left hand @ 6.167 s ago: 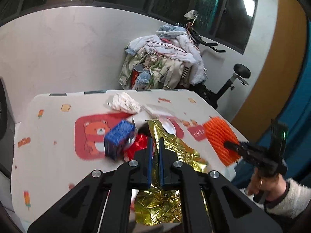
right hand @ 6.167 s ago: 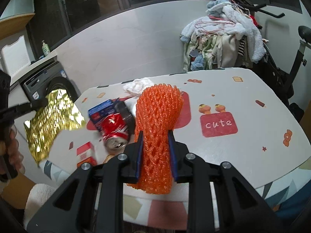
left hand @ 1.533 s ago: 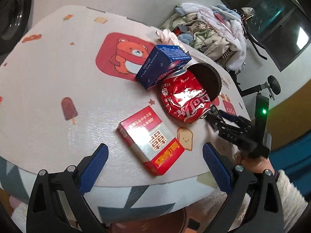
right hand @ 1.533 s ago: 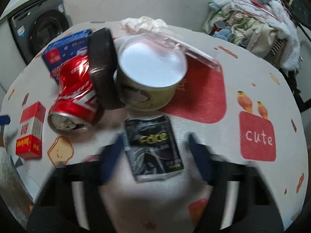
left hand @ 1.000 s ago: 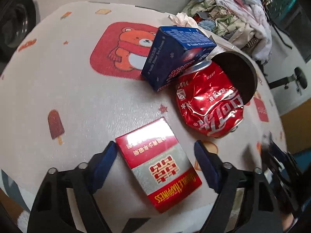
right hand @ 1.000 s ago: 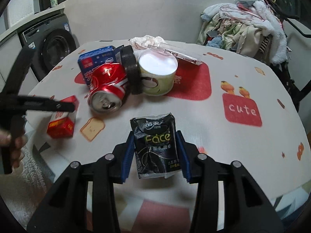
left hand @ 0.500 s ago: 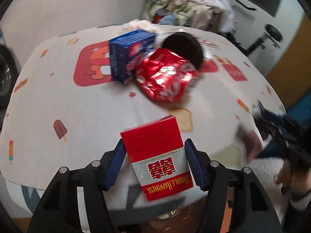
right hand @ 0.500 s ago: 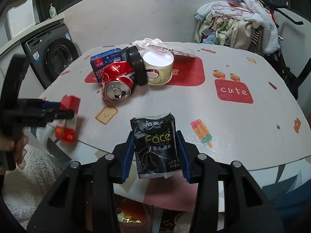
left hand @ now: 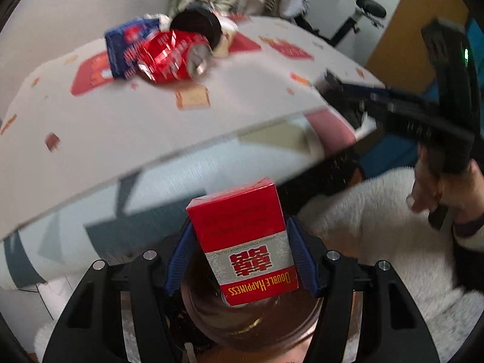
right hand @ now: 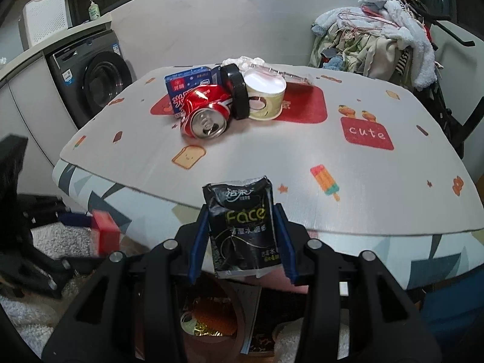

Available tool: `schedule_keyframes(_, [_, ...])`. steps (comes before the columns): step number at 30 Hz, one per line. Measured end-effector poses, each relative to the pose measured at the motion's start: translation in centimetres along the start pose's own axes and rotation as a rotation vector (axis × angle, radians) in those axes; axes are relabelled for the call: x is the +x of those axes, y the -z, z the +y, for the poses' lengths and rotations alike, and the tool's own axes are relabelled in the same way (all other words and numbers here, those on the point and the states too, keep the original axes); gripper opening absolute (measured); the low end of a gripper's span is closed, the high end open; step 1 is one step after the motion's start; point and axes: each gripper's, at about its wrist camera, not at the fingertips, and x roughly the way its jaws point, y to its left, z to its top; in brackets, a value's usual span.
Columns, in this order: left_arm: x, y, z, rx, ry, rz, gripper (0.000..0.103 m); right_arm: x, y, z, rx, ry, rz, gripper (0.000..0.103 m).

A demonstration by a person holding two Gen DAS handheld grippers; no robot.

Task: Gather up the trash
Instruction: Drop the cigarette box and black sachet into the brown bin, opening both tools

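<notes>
**Two pieces carried off the bench**

The red cigarette pack is clamped in the left hand-held gripper, lifted off the bench since a second ago, above the bin. The black wipes packet is gripped by the right hand-held gripper; both appear ready for dropping.

Table w/ cartoon cloth, crushed red can, blue box, black lid, paper cup
</notes>
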Motion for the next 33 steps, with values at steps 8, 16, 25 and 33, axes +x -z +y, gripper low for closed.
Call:
schedule_keyframes(8, [-0.4, 0.5, 0.2, 0.016, -0.007, -0.032, 0.081, 0.0, 1.8, 1.0, -0.007, -0.023, 0.042, 0.043])
schedule_keyframes(16, [-5.8, 0.5, 4.4, -0.09, -0.118, -0.209, 0.088, 0.8, 2.7, 3.2, -0.068, -0.086, 0.097, 0.043])
schedule_keyframes(25, [-8.4, 2.3, 7.0, -0.136, -0.182, -0.302, 0.09, 2.2, 4.4, 5.7, -0.145, -0.146, 0.178, 0.044])
schedule_keyframes(33, [-8.1, 4.1, 7.2, -0.11, -0.158, -0.359, 0.092, 4.3, 6.7, 7.4, -0.187, -0.176, 0.268, 0.044])
